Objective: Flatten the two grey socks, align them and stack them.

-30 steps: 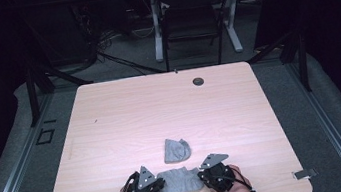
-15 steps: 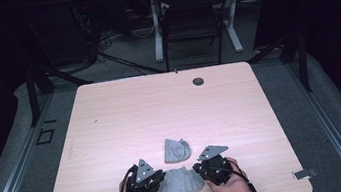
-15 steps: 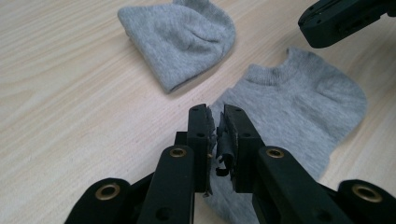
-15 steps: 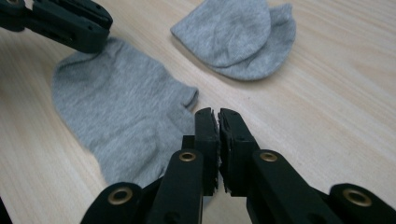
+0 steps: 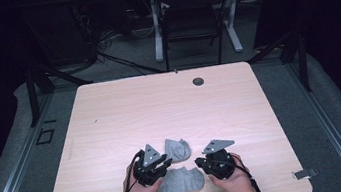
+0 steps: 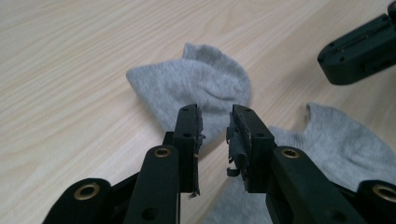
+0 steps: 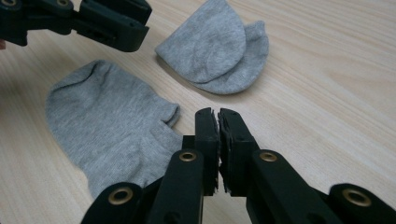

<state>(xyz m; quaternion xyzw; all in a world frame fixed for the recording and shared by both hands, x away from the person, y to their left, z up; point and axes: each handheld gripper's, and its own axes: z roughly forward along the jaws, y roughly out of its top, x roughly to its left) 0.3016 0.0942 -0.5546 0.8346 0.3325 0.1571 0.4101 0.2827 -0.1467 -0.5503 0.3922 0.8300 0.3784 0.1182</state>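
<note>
Light wood surface (image 5: pixel 111 119): flat grey sock (image 5: pixel 180 181) at near edge, folded grey sock (image 5: pixel 178 148) just behind it, slightly apart.

A flat grey fabric sock (image 5: pixel 181 181) is laid near the front edge of the pale wooden table (image 5: pixel 111 119), between the left gripper (image 5: pixel 161 168) and right gripper (image 5: pixel 203 164). A folded grey fabric sock (image 5: pixel 178 149) is placed just behind it.
</note>
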